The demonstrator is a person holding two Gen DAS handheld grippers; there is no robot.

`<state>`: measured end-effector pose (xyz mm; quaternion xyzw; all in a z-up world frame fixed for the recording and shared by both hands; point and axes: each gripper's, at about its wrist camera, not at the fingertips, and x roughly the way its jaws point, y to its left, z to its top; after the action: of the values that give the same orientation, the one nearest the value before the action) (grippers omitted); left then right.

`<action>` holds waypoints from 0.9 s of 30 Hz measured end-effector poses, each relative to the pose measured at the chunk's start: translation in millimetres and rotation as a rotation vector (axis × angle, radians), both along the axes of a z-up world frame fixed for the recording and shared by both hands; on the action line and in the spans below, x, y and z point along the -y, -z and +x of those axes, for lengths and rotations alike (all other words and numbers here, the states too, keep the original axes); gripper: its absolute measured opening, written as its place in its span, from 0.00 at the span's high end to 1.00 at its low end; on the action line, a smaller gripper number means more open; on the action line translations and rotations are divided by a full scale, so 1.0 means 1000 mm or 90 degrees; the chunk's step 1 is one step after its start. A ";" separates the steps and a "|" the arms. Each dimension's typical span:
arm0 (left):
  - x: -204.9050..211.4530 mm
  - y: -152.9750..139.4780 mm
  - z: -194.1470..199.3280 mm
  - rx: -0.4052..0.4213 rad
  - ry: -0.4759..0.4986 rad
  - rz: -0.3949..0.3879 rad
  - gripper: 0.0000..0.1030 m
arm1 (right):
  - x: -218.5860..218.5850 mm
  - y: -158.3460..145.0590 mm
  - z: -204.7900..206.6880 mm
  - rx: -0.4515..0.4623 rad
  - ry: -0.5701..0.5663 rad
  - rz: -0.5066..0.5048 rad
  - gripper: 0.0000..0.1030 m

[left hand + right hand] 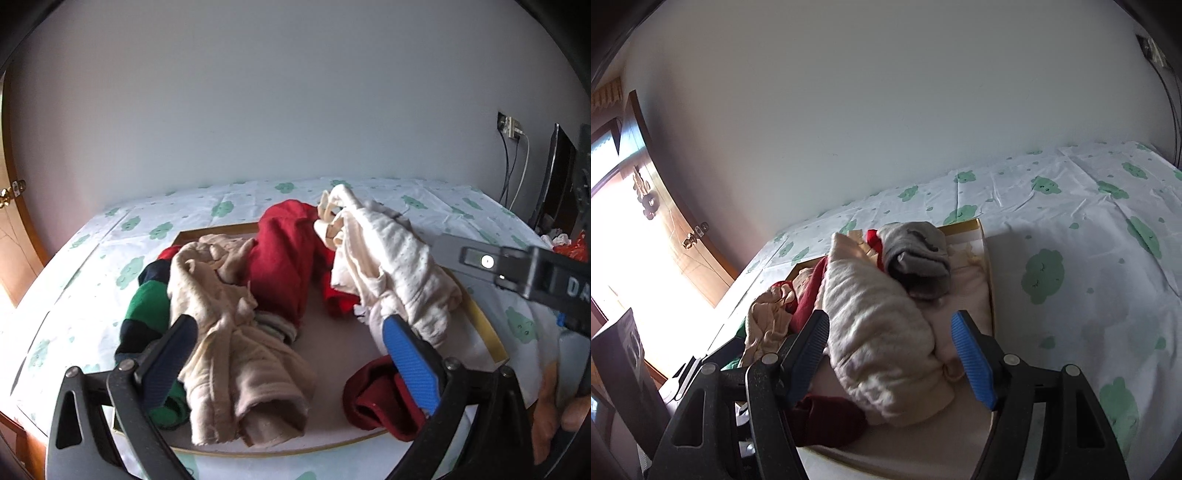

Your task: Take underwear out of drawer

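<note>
Setting: a shallow wooden drawer with a gilt rim point(484, 325) lies on a bed under a white sheet printed with green clouds point(129, 266), close to a pale wall; a wooden door with brass fittings point(690, 236) stands at the far left.
Clutter: a beige knitted garment point(236, 350) sprawls over the near left of the drawer, a red garment point(284, 258) lies behind it, a green and navy striped piece point(144, 310) hangs over the left rim, and a dark maroon bundle point(373, 402) sits at the near right.
In the way: a grey rolled sock point(919, 258) rests on the far end of the cream pile, with pale pink cloth point(964, 291) beneath and to the right.
Underwear: a cream, dotted, crumpled cotton piece point(882, 343) lies heaped on the right side of the drawer.
Right gripper point(890, 356): jaws apart, straddling the cream piece without pressing it; the blue pad stands clear on the right.
Left gripper point(291, 363): jaws apart over the beige garment, clamped on nothing.
Person: a hand point(557, 406) shows at the right edge of the left wrist view.
</note>
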<state>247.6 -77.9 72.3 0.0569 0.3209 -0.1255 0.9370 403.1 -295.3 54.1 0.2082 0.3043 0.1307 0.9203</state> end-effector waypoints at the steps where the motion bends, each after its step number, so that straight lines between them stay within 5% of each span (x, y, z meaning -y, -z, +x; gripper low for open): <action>1: -0.002 0.001 0.000 -0.004 -0.005 -0.001 0.01 | -0.002 0.000 -0.003 0.004 0.002 -0.003 0.31; 15: -0.019 0.011 -0.011 -0.028 -0.025 -0.001 0.01 | -0.019 0.003 -0.043 0.012 0.033 -0.023 0.30; 23: -0.034 0.007 -0.034 0.001 -0.047 0.004 0.01 | -0.044 -0.009 -0.092 0.111 0.083 -0.094 0.29; 27: -0.039 0.003 -0.049 0.014 -0.049 0.004 0.01 | -0.054 -0.019 -0.114 0.149 0.098 -0.118 0.19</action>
<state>198.4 -38.9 69.6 0.0487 0.3127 -0.0874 0.9446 289.0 -241.5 72.7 0.1283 0.1887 0.0545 0.9721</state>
